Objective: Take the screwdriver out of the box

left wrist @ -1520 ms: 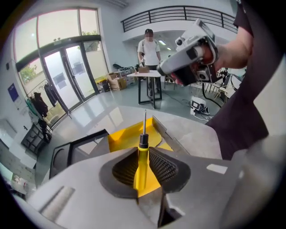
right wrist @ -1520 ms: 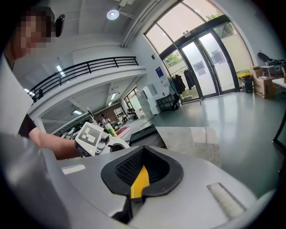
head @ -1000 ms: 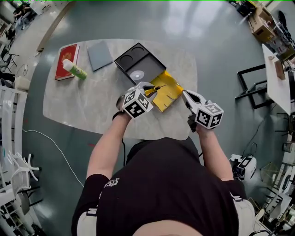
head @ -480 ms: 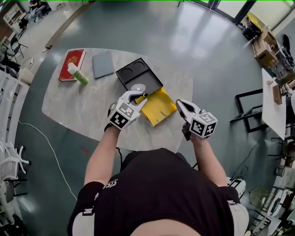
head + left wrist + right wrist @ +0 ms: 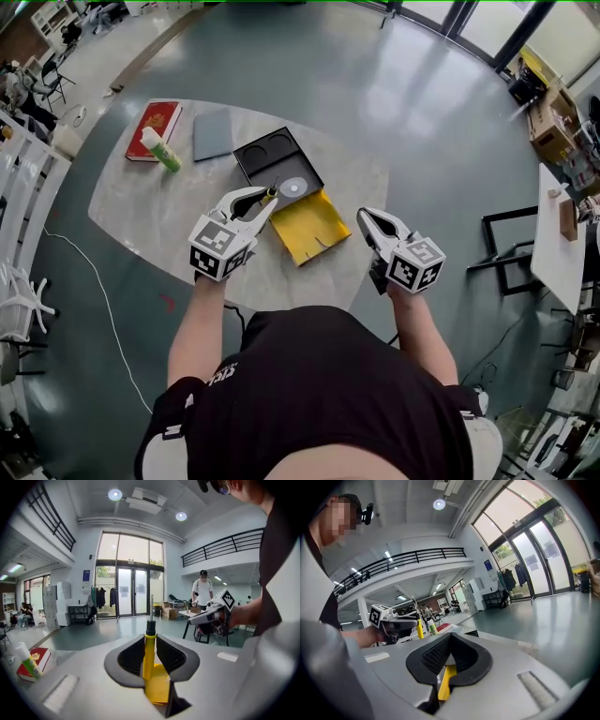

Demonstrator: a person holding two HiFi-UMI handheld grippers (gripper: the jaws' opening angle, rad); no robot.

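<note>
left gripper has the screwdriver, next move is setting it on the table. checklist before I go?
1. Grip: left gripper shut on the screwdriver's yellow handle, shaft poking past the jaws: ok.
2. Clear of the box: screwdriver is held up, outside the black box: ok.
3. Right gripper: jaws together, nothing between them, off to the right of the yellow insert: ok.
4. Set-down spot: bare table left of the box: ok.
5. Clutter: green bottle, red book and grey pad lie toward the far left: ok.
6. Grip firmness: cannot tell.
</note>
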